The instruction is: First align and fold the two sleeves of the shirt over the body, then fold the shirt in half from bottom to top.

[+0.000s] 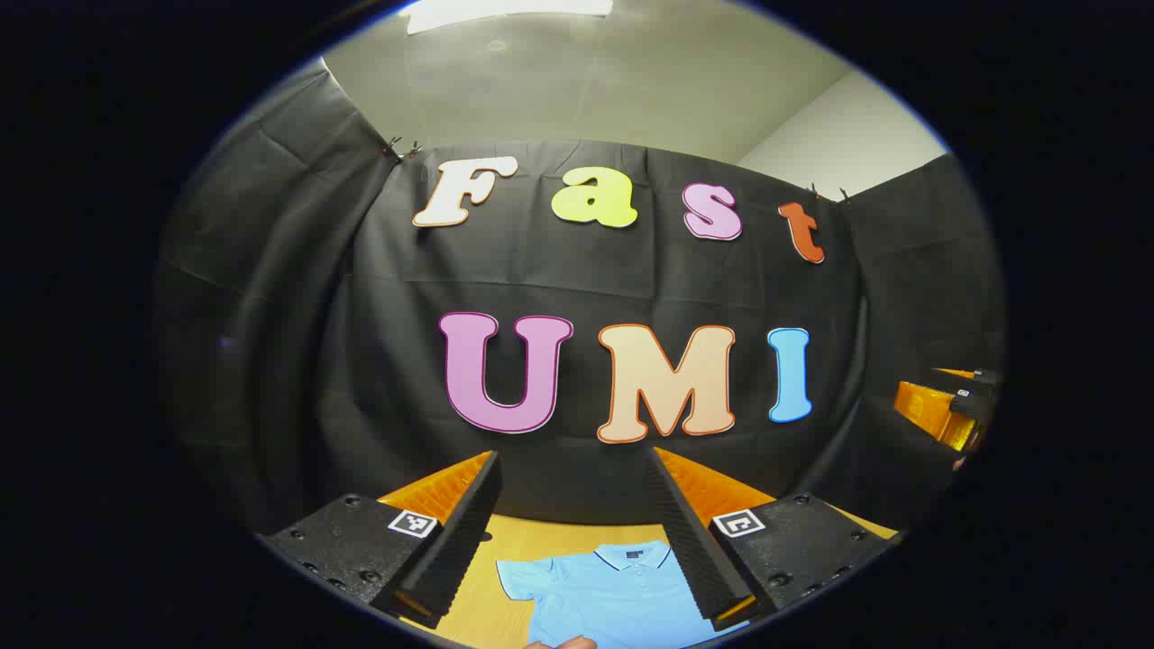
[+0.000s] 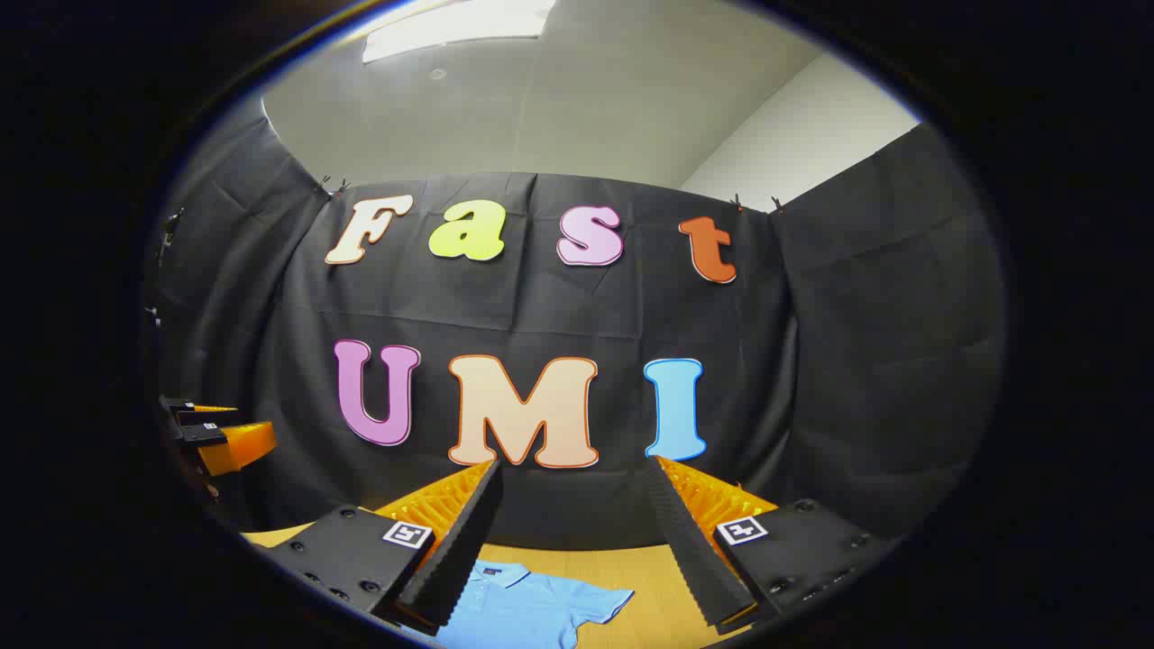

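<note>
On the tabletop, a blue shirt lay flat with both sleeves unfolded; left gripper and right gripper hovered above, fingers apart, folding apparently not yet begun.

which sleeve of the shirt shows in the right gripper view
The sleeve spread flat on the table, right of the collar there; the shirt's other sleeve lies behind that gripper's finger.

Your left gripper hung above the light blue short-sleeved polo shirt, which lay flat on the pale wooden table between its fingers; from your right gripper, it lay beneath the left finger.
</note>
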